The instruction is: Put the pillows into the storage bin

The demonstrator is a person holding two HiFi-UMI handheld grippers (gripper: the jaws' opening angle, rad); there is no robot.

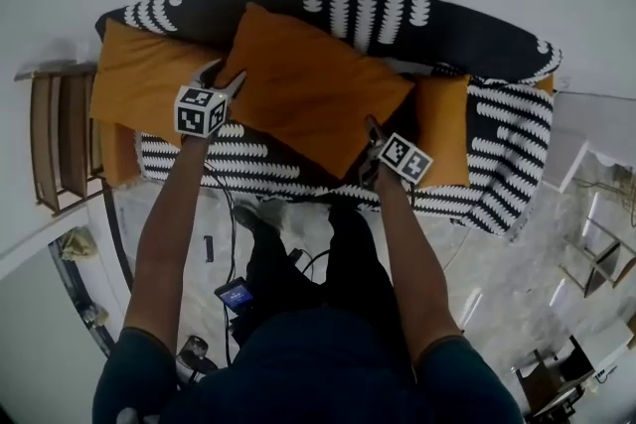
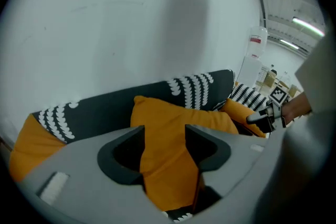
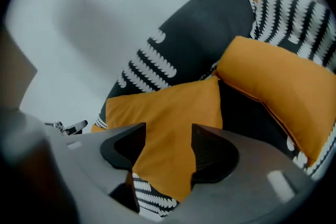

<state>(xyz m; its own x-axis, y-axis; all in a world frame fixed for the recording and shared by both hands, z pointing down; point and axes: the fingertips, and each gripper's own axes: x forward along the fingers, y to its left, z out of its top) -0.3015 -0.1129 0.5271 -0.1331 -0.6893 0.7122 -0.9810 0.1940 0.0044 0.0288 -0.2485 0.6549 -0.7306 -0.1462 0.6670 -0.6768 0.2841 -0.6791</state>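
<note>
A large orange pillow (image 1: 308, 99) lies tilted on a sofa (image 1: 397, 20) covered in black and white patterned cloth. My left gripper (image 1: 227, 79) is at the pillow's upper left corner and my right gripper (image 1: 373, 132) is at its lower right edge. In the left gripper view the pillow (image 2: 173, 118) fills the gap of the left gripper (image 2: 164, 136), whose jaws stand wide. In the right gripper view a corner of the pillow (image 3: 168, 113) lies between the wide jaws of the right gripper (image 3: 168, 136). Neither pair of pads visibly presses on the fabric. No storage bin is in view.
A second orange pillow (image 1: 144, 74) leans at the sofa's left end and a third (image 1: 442, 129) stands at its right. A wooden rack (image 1: 60, 144) stands left of the sofa. Cables and a small device (image 1: 236, 293) lie on the marble floor by the person's legs.
</note>
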